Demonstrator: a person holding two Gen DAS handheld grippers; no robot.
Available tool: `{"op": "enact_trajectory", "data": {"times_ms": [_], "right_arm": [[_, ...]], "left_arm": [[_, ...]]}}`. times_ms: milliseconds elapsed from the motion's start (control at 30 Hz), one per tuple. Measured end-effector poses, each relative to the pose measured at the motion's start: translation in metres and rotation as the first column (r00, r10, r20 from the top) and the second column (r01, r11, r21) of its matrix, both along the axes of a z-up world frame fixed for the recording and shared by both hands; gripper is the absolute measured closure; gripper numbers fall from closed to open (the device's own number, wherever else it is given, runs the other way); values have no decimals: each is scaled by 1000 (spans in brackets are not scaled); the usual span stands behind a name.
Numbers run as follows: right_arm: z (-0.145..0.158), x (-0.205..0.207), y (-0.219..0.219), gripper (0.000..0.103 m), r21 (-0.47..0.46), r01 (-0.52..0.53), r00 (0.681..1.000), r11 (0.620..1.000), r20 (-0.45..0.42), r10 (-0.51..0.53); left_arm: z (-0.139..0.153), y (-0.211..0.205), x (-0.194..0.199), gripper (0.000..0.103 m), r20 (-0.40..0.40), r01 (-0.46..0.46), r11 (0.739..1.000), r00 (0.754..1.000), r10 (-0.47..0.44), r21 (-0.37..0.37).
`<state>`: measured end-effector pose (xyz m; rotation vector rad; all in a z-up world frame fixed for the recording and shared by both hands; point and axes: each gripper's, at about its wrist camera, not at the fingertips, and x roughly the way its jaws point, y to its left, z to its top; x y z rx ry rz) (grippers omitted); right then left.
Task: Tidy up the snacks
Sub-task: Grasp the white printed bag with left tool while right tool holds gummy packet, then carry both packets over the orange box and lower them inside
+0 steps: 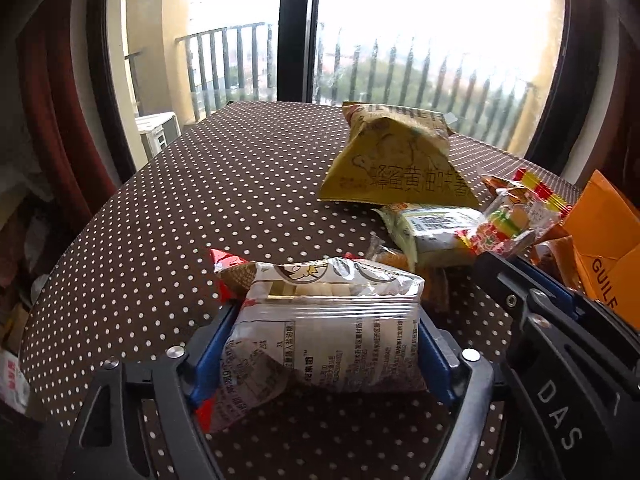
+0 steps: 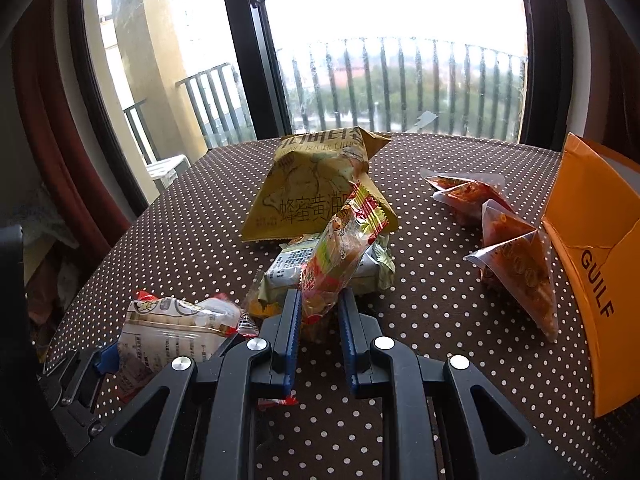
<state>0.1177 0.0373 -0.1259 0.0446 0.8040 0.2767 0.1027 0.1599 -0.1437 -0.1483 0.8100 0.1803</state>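
My left gripper (image 1: pixel 326 320) is shut on a white and clear snack pack (image 1: pixel 328 336) with printed text, held just above the dotted table; the pack also shows in the right wrist view (image 2: pixel 176 332). My right gripper (image 2: pixel 320 304) is shut on a red and yellow candy packet (image 2: pixel 340 256), which stands up between the blue pads; the packet shows in the left wrist view (image 1: pixel 516 216). A yellow chip bag (image 2: pixel 316 192) lies behind, with a green-white pack (image 2: pixel 332 268) in front of it.
An orange GUILF box (image 2: pixel 600 248) stands open at the right. Several clear triangular red snack packs (image 2: pixel 516 256) lie beside it. A small orange packet (image 2: pixel 262 300) lies by the green pack. The brown dotted tablecloth (image 1: pixel 180 208) ends at a window with a railing.
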Motion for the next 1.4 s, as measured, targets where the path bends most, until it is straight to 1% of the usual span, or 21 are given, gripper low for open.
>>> {"op": "enact_trajectory", "data": {"times_ms": [167, 367, 633, 900, 1400], "right_arm": [[5, -5, -5, 81, -2, 5, 1000, 1000, 13, -5], [10, -12, -16, 81, -3, 16, 999, 1000, 28, -16], [25, -22, -28, 81, 5, 25, 998, 1000, 62, -25], [48, -27, -43, 81, 19, 31, 994, 999, 109, -33], [89, -23, -82, 82, 54, 26, 983, 998, 179, -36]], "left_arm": [[3, -11, -10, 24, -4, 24, 999, 1000, -24, -35], [7, -22, -18, 24, -4, 43, 997, 999, -43, -59], [24, -35, -27, 24, 37, 56, 997, 998, -55, -49], [51, -50, -30, 24, 82, 83, 996, 993, -80, -40], [103, -89, -41, 24, 195, 122, 992, 973, -121, 5]]}}
